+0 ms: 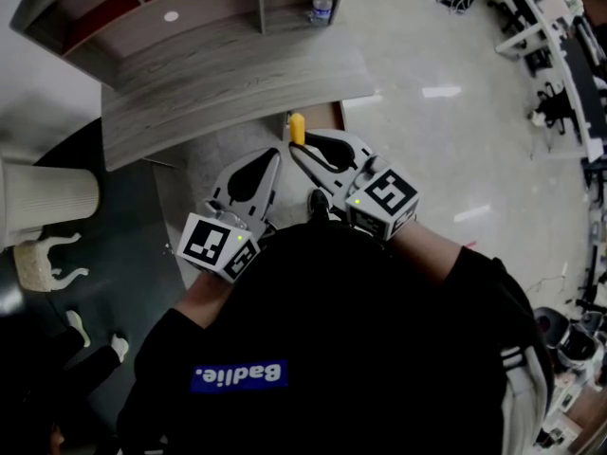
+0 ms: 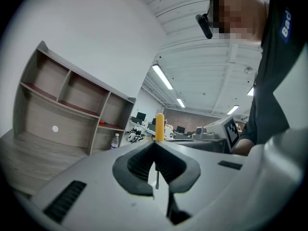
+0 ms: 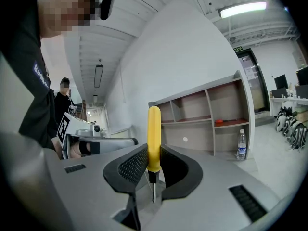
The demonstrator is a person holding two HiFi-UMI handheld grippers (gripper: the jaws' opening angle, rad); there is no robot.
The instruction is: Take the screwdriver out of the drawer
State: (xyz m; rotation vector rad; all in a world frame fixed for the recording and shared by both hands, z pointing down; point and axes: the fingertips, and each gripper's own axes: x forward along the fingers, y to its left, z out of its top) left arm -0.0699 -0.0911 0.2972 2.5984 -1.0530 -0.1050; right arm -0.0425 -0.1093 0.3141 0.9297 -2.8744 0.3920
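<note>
A screwdriver (image 1: 297, 128) with a yellow handle (image 3: 154, 134) and a thin metal shaft stands upright between the ribbed pads of my right gripper (image 3: 154, 153), which is shut on the lower part of the handle. In the head view, my right gripper (image 1: 296, 150) is just in front of the desk's near edge. My left gripper (image 1: 276, 156) is beside it on the left, jaw tips together and nothing held. From the left gripper view, the yellow handle (image 2: 159, 126) rises just beyond my left gripper (image 2: 155, 146). No drawer shows clearly.
A grey wooden desk (image 1: 218, 74) carries a shelf unit (image 3: 207, 114) at its back. A water bottle (image 1: 322, 3) stands by the shelf's right end. A white ribbed bin (image 1: 47, 197) is at the left. Office desks and chairs line the far right over a shiny floor (image 1: 446, 93).
</note>
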